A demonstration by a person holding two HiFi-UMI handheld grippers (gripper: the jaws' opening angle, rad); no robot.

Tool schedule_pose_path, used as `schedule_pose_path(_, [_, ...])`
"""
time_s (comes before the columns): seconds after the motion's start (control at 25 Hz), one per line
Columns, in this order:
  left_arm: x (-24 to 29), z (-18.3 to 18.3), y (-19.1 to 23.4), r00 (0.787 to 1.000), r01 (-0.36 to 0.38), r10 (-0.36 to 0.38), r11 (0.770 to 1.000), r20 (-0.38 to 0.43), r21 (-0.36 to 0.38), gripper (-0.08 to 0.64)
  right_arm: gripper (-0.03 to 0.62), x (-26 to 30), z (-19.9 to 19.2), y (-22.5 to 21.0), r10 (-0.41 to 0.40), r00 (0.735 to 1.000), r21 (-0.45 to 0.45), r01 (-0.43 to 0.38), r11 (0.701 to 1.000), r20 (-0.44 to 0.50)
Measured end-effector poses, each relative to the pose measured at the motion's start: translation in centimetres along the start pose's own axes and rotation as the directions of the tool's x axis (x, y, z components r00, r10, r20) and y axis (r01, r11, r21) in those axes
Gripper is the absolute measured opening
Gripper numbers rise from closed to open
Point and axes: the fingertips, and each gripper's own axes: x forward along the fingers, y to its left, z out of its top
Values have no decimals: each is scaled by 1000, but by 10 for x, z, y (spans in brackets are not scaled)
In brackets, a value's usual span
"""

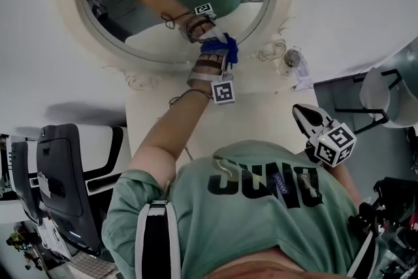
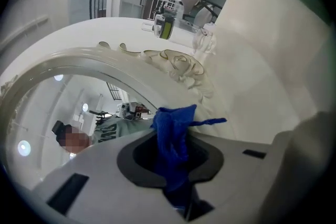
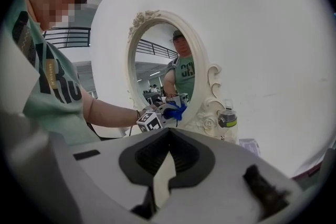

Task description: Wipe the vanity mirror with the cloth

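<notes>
Currently my left gripper (image 2: 176,160) pinches the soft, limp cloth (image 2: 173,123) mid-bunch at the fragile mirror's (image 2: 63,107) rim; right gripper (image 3: 167,157) closed, empty.

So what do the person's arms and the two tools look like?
Short sleeves of a green T-shirt leave the arms bare, and a thin dark cord circles the left wrist. The left tool and right tool have pale grey bodies with black-padded jaws. Each carries a white cube of black square markers.
</notes>
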Motion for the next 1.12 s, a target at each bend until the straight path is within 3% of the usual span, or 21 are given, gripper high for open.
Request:
schedule_pose_path(0.12, [-7, 1, 1, 991, 134, -135, 989, -12, -66, 72, 8, -2, 8, 3, 6, 1000, -18, -5, 1000, 20])
schedule_pose_path(0.2, [-18, 3, 20, 987, 158, -160, 981, -4, -115, 75, 8, -3, 11, 3, 7, 999, -21, -6, 1000, 39])
schedule_pose_path(0.28, [-36, 10, 66, 996, 93, -91, 985, 20, -148, 77, 8, -4, 13, 3, 9, 999, -18, -8, 1000, 53])
schedule_pose_path(0.4, [-75, 32, 179, 991, -93, 109, 977, 73, -194, 77, 8, -5, 14, -1, 16, 997, -10, -15, 1000, 76])
schedule_pose_path(0.48, [-105, 42, 263, 961, -241, 263, 949, 88, -201, 77, 8, -6, 17, -2, 24, 995, -12, -23, 1000, 99])
schedule_pose_path(0.56, [-134, 45, 338, 917, -374, 392, 909, 76, -184, 77, 8, -7, 22, -2, 31, 992, -15, -30, 999, 123])
schedule_pose_path(0.68, [-164, 46, 423, 852, -517, 523, 848, 23, -119, 77, 8, -12, 25, -8, 32, 988, -9, -31, 999, 149])
schedule_pose_path(0.8, [-169, 47, 460, 819, -573, 572, 819, -41, -30, 77, 8, -16, 22, -17, 25, 986, 12, -28, 1000, 164])
schedule_pose_path(0.96, [-161, 48, 465, 807, -583, 585, 811, -85, 51, 78, 8, -19, 18, -22, 20, 985, 28, -26, 999, 173])
schedule_pose_path(1.12, [-161, 37, 460, 799, -588, 593, 805, -97, 76, 78, 8, -20, 20, -23, 17, 985, 25, -22, 999, 174])
